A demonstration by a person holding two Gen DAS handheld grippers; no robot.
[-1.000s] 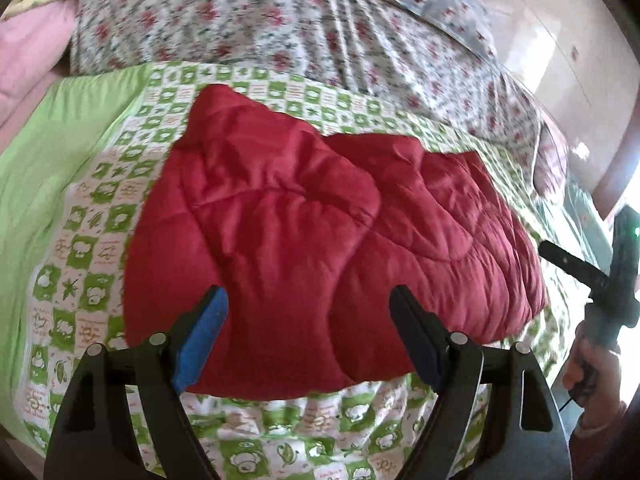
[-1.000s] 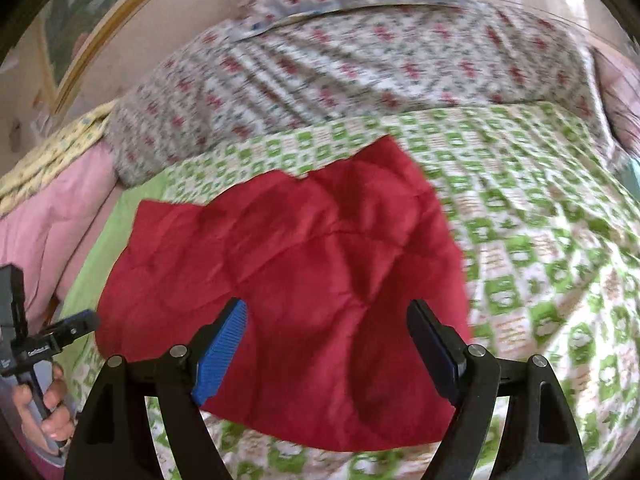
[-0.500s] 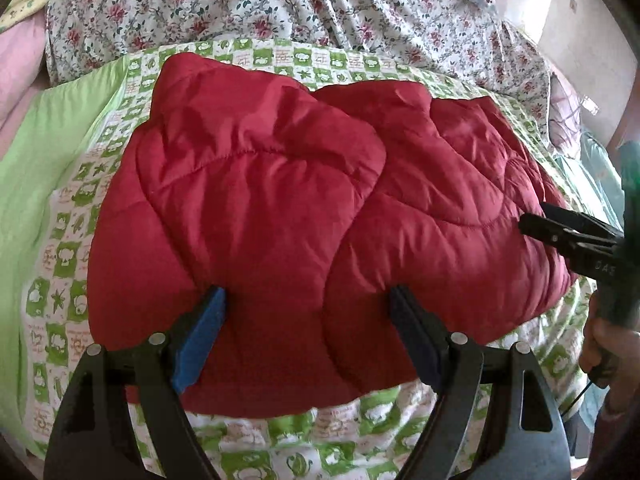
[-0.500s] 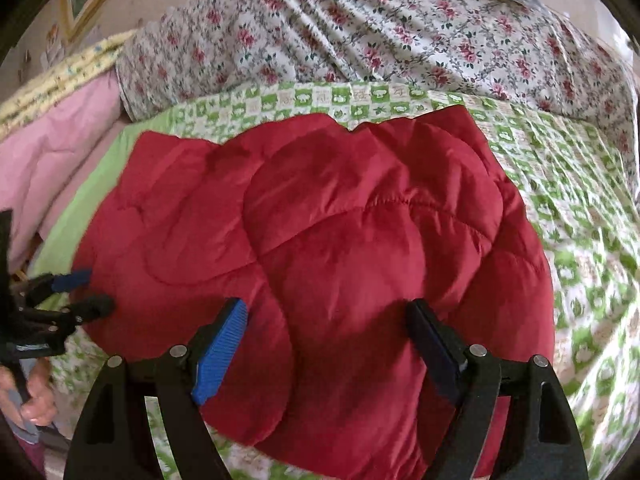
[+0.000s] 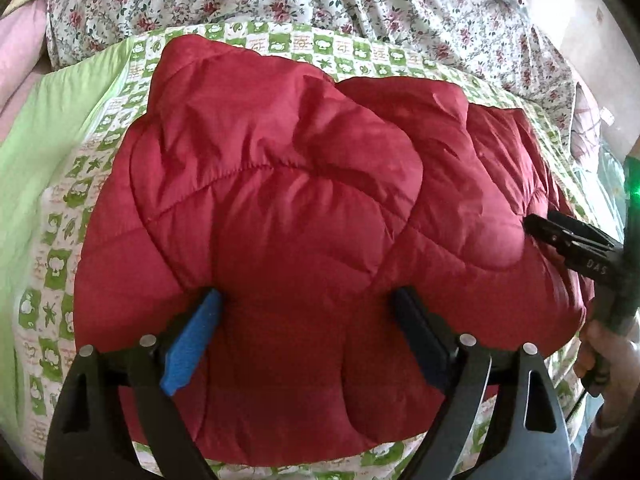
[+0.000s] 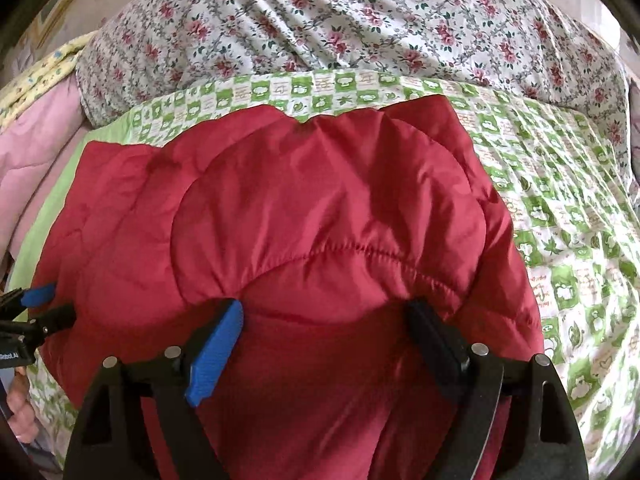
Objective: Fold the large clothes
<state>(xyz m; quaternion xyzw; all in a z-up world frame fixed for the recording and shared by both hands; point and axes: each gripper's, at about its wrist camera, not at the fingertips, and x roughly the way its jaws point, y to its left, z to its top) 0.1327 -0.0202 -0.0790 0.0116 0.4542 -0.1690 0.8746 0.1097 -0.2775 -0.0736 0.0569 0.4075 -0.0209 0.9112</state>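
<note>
Count: one red quilted jacket [image 5: 280,216], two hand-held grippers, one green-checked bedsheet [image 5: 60,264], one floral duvet [image 6: 340,20] bunched behind it, one pink blanket [image 6: 36,152] at the side, and a yellow patterned cloth [image 6: 44,68] above that.

Jacket lies folded and puffy on the bedsheet, roughly centred, stitch lines arcing across it.

Left gripper [image 5: 308,300]: jaws spread wide, have just been opening further, fingertips down on the near part of the jacket with red padding bulging between them. Pads don't look pressed on it, no pinch visible. Blue pad on one finger [image 5: 192,344], dark pad on the other.

Right gripper [image 6: 324,312]: also spread wide, tips on the jacket's near edge toward its other end, fabric between the fingers, not clamped.

Each camera catches the other gripper at the frame edge, tips just beside or touching the jacket's side. Can't tell which.

Hard to see: the jacket's near hem is hidden behind the gripper bodies. Collar, sleeves and zip can't be made out. The person's hand [image 5: 608,356] is cut off at the frame edge. Fisheye bends everything near the rim.
</note>
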